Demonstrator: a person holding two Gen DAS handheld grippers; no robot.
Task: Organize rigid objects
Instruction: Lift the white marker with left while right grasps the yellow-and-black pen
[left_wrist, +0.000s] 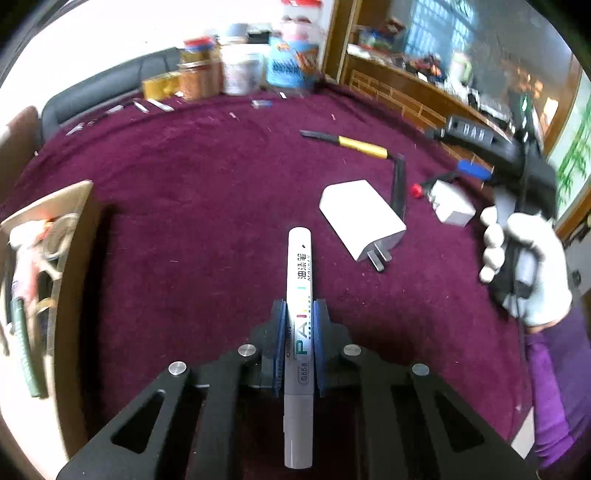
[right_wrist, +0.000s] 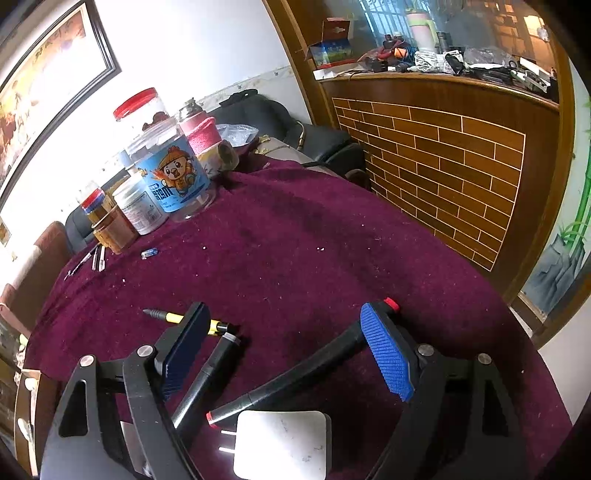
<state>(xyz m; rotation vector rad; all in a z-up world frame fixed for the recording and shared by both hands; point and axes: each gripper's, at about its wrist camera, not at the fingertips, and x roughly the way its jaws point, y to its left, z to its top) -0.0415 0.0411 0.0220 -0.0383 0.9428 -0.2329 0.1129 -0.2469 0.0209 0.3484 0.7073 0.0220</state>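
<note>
- The left tongs (left_wrist: 299, 317) are clamped on a grey-and-white paint marker (left_wrist: 298, 332), blue pads pinching its barrel, the white end pointing away over the counter.
- Under it all lies the round counter covered in dark magenta cloth (left_wrist: 207, 206).
- At the left edge sits an open cardboard box (left_wrist: 70, 236) already holding a jumble of small items, blurred.
- To the right of the marker lies a white rectangular plug adapter (left_wrist: 362, 218), prongs towards the near side.
- Just beyond it, a yellow-and-black pen (left_wrist: 351, 144) and a black marker (left_wrist: 398, 184) meet in an L shape.
- The right tongs (right_wrist: 291, 350) stand wide open, nothing between the pads, hovering over a second white charger block (right_wrist: 282, 443) and a black marker with red ends (right_wrist: 295, 376).
- A white-gloved hand (left_wrist: 524, 266) grips the right tool.
- On the far side, clear plastic jars with red lids (right_wrist: 162, 158) stand together.
</note>
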